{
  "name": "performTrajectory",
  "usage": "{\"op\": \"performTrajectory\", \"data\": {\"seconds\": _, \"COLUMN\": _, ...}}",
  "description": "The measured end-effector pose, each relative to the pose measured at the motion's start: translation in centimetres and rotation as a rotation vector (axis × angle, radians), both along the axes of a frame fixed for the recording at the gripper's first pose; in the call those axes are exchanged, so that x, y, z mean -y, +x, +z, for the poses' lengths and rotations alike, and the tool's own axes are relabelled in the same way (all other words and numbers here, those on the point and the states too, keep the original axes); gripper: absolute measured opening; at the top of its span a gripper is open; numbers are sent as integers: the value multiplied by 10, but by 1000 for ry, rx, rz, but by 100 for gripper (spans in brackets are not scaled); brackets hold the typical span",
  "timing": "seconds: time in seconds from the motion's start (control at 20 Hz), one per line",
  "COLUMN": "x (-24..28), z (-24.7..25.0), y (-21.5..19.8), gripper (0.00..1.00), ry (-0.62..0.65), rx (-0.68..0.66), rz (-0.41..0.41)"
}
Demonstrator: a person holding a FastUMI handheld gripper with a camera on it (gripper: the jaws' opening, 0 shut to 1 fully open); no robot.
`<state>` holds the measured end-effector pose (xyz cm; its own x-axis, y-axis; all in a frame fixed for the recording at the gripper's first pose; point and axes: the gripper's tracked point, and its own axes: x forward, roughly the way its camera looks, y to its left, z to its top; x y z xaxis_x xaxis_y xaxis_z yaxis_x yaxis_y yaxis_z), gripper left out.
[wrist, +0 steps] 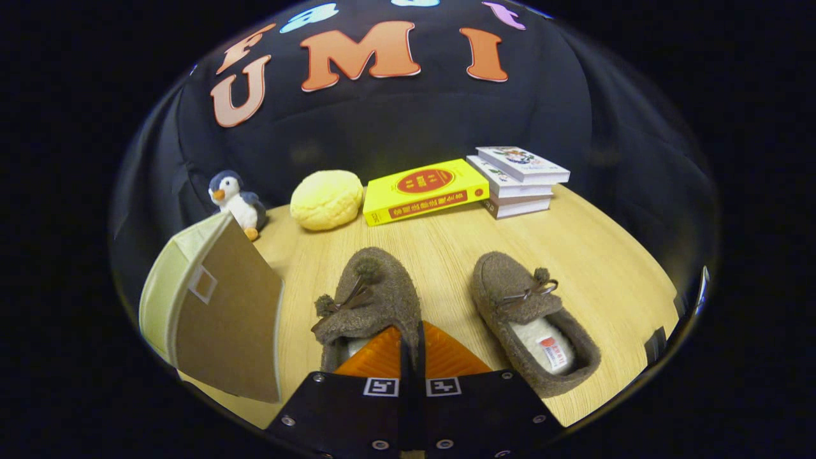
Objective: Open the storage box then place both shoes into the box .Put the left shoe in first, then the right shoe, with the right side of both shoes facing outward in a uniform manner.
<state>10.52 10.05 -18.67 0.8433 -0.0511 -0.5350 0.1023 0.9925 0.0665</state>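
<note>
Two brown fuzzy slippers with bow laces and white fleece lining lie side by side on the wooden table [593, 255], toes pointing away. My gripper [412, 330] is over the heel end of the left shoe [376, 290], and its fingers [382, 360] are closed together on that shoe's right collar edge. The right shoe [510, 287] lies free just right of the fingers. Left of the left shoe stands the cream fabric storage box [162, 287]. Its brown flap [233, 331], which has a small square patch, faces the shoes. The box's inside is hidden.
Along the back of the table sit a plush penguin [234, 199], a round yellow bun-shaped cushion [326, 199], a yellow book [426, 190] and a stack of three books [517, 182]. The table's edge runs close beyond the right shoe.
</note>
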Motion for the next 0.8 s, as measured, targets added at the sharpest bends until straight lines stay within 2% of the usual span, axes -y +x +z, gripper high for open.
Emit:
{"op": "performTrajectory", "data": {"seconds": 0.15, "x": -10, "z": 47, "y": 2, "gripper": 1, "ry": -25, "rx": 61, "rz": -34}}
{"op": "performTrajectory", "data": {"seconds": 0.35, "x": -46, "z": 99, "y": -3, "gripper": 1, "ry": -22, "rx": 122, "rz": -40}}
{"op": "performTrajectory", "data": {"seconds": 0.55, "x": -108, "z": 130, "y": -4, "gripper": 1, "ry": -4, "rx": 159, "rz": 20}}
{"op": "performTrajectory", "data": {"seconds": 0.8, "x": -192, "z": 123, "y": -7, "gripper": 1, "ry": 29, "rx": 130, "rz": 106}}
